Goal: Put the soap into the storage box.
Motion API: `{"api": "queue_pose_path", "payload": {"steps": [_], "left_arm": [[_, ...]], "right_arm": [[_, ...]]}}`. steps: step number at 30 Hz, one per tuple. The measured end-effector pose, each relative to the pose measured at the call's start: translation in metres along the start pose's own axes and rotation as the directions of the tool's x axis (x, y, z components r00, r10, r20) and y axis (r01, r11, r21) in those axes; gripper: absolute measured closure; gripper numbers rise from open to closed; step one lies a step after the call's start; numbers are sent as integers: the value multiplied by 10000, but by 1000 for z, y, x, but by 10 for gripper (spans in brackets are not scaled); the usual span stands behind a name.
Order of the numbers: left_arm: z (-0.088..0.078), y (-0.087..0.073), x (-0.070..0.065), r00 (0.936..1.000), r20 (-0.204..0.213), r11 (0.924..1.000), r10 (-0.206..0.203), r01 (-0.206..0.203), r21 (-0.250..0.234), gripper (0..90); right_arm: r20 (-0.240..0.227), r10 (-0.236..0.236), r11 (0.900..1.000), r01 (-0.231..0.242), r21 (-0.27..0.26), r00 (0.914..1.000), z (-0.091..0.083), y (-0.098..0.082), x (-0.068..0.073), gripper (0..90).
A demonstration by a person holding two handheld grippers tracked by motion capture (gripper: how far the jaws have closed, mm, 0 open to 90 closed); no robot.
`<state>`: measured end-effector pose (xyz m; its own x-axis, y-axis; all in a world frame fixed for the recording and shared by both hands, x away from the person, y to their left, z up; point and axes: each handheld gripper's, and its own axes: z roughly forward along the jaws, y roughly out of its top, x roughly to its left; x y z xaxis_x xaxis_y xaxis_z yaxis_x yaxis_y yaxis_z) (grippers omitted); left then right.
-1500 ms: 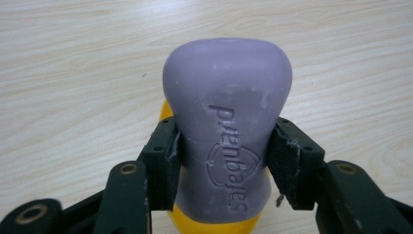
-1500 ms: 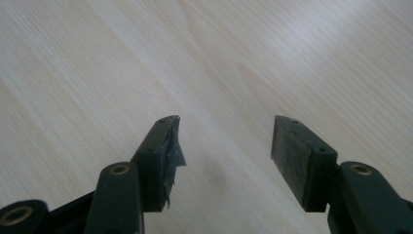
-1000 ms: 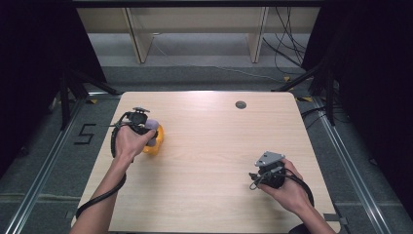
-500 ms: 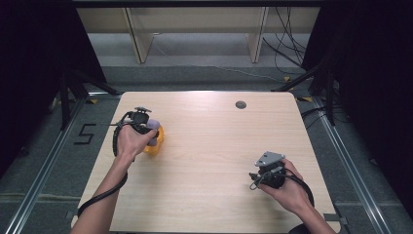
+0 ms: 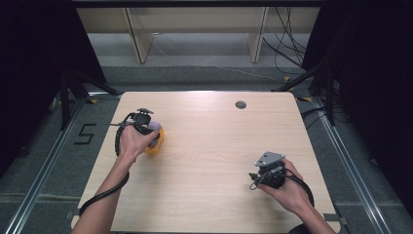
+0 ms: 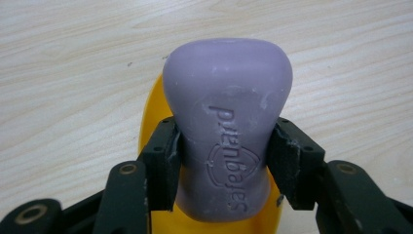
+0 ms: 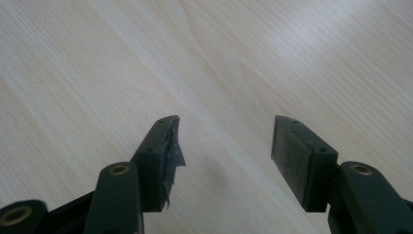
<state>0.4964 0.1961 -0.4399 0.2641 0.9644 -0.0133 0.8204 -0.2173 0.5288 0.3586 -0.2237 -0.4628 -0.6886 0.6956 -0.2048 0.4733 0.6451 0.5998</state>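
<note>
From above, the left gripper [image 5: 146, 127] is sitting at the table's [image 5: 209, 146] left side with a purple soap bar [image 5: 155, 127] at its tip, over a yellow dish [image 5: 157, 145]. The right gripper [image 5: 268, 170] is resting low on the near right part, well apart from them.

Along the left gripper [image 6: 225, 151], both jaws are clamping the soap bar [image 6: 226, 122] at its narrow waist; the yellow dish [image 6: 152, 109] is lying just behind and beneath it.

Along the right gripper [image 7: 225, 146], the jaws are standing apart, with bare wood between them; the left pad [image 7: 170, 146] is looking torn.
</note>
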Motion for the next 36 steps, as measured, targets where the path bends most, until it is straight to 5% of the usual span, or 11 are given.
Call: {"api": "queue_pose_path", "payload": {"steps": [15, 22, 28, 36], "left_arm": [[7, 1, 0, 10000, -20, 10000, 82, -82, 51, 487], [16, -1, -2, 9987, -133, 9984, 494, -490, 267, 484], [17, -1, 0, 9994, -66, 9988, 340, -337, 358, 477], [6, -1, 4, 9999, 12, 9997, 127, -127, -211, 447]], "right_arm": [[-37, -37, 10000, 38, 40, 10000, 1, 0, 0, 436], [-30, -56, 10000, 56, 21, 10000, 1, 0, 0, 434], [-28, -7, 10000, 7, 58, 10000, 1, 0, 0, 433], [1, -39, 10000, 39, 63, 10000, 2, 0, 0, 428]]}}
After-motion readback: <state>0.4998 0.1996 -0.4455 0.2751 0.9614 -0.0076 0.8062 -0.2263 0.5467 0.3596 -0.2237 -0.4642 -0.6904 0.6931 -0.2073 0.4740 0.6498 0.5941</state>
